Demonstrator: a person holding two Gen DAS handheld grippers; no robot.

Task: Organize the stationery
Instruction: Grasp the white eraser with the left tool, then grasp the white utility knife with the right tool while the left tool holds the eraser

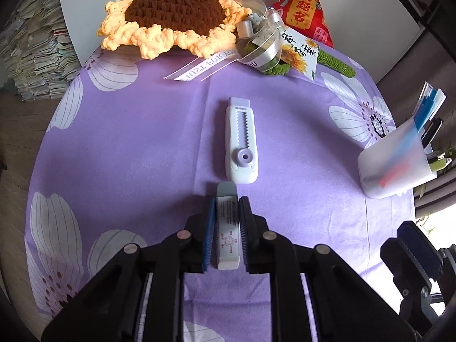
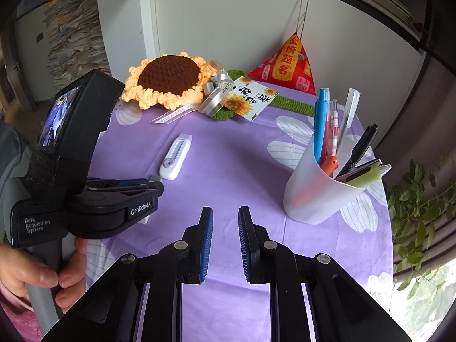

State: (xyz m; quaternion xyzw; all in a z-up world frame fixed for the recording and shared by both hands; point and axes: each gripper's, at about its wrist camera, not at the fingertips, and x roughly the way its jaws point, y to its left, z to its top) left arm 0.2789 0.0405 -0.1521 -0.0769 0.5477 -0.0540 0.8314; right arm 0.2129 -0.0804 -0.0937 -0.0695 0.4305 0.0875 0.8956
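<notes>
My left gripper (image 1: 226,202) is shut on a white eraser in a paper sleeve (image 1: 227,228), held between its blue pads just above the purple cloth. A white and lilac utility knife (image 1: 241,140) lies just beyond the eraser's tip; it also shows in the right wrist view (image 2: 175,156). A white pen cup (image 2: 319,188) with several pens stands at the right; it also shows in the left wrist view (image 1: 390,159). My right gripper (image 2: 225,213) is open and empty, over the cloth left of the cup. The left gripper shows in the right wrist view (image 2: 155,182).
A crocheted sunflower (image 1: 171,14), a ribboned flower bundle with a card (image 1: 270,48) and a red triangular pouch (image 2: 287,65) lie along the table's far edge. The round table has a purple flowered cloth (image 1: 128,142). A plant (image 2: 416,208) stands at the right.
</notes>
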